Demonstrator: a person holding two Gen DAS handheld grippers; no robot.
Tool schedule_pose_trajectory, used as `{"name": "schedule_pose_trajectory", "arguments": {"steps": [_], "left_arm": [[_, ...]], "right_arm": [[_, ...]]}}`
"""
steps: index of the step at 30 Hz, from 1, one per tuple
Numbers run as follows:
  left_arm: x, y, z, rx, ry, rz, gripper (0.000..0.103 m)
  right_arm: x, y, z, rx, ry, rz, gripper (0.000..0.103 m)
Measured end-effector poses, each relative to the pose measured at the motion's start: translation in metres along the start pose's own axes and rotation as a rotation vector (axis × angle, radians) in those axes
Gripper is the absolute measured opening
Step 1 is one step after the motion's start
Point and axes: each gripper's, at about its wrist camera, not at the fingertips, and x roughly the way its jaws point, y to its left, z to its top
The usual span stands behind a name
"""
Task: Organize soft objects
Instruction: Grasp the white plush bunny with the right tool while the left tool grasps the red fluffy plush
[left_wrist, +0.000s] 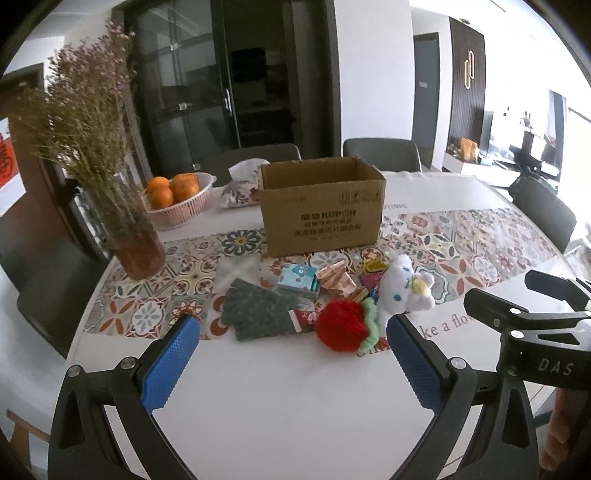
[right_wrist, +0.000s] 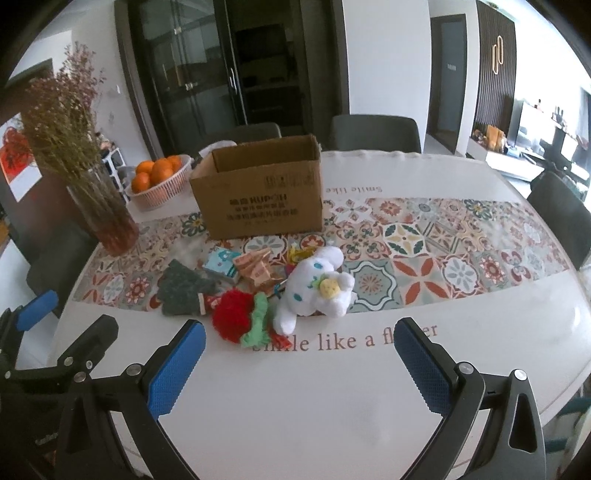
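A small heap of soft things lies near the front middle of the counter (right_wrist: 332, 398), on the edge of its patterned runner (right_wrist: 424, 236). At the front of the heap is a red pompom (left_wrist: 338, 325) with a green frill; a white plush toy (left_wrist: 400, 288) lies just to its right, touching it, and holds a small yellow ball. To the left of the pompom a grey-green knitted glove (left_wrist: 255, 308) lies flat. Behind them sit a small teal packet (left_wrist: 297, 280), some folded brown paper (left_wrist: 338, 280) and a bit of bright yellow and red stuff that is too cluttered to name.

Beyond the heap stands an open cardboard box (left_wrist: 321, 206) with printed lettering on its front, upright, its flaps open. Left of the box is a pale basket (left_wrist: 181, 212) of oranges (left_wrist: 173, 188), and behind it a flowered tissue pouch (left_wrist: 240, 184). At the far left a glass vase (left_wrist: 129, 236) holds dried flowers. Dark chairs (left_wrist: 380, 151) stand around the counter.

The left gripper (left_wrist: 290, 326) hovers above the bare white front of the counter, its blue-padded jaws spread wide with nothing between them, short of the glove and pompom. The right gripper (right_wrist: 299, 334) hovers beside it, likewise spread wide and holding nothing, facing the pompom and plush toy.
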Motion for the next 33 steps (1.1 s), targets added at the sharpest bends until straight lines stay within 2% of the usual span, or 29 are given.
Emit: {"name": "schedule_pose_trajectory", "arguments": {"steps": [8, 12, 18, 26, 33], "left_arm": [[0.031, 0.003, 0.002, -0.003, 0.06, -0.065, 0.103], [0.044, -0.002, 0.003, -0.025, 0.08, -0.069, 0.103], [0.067, -0.021, -0.001, -0.051, 0.113, -0.044, 0.103], [0.1, -0.046, -0.01, -0.035, 0.15, -0.016, 0.103], [0.133, -0.057, -0.019, -0.008, 0.186, -0.03, 0.103]], "right_arm": [[0.026, 0.002, 0.012, -0.025, 0.034, 0.006, 0.103], [0.042, -0.003, 0.021, -0.069, 0.048, 0.029, 0.103], [0.077, -0.017, 0.033, -0.145, 0.101, 0.071, 0.103], [0.128, -0.029, 0.037, -0.217, 0.189, 0.139, 0.102], [0.161, -0.027, 0.037, -0.3, 0.233, 0.18, 0.102]]}}
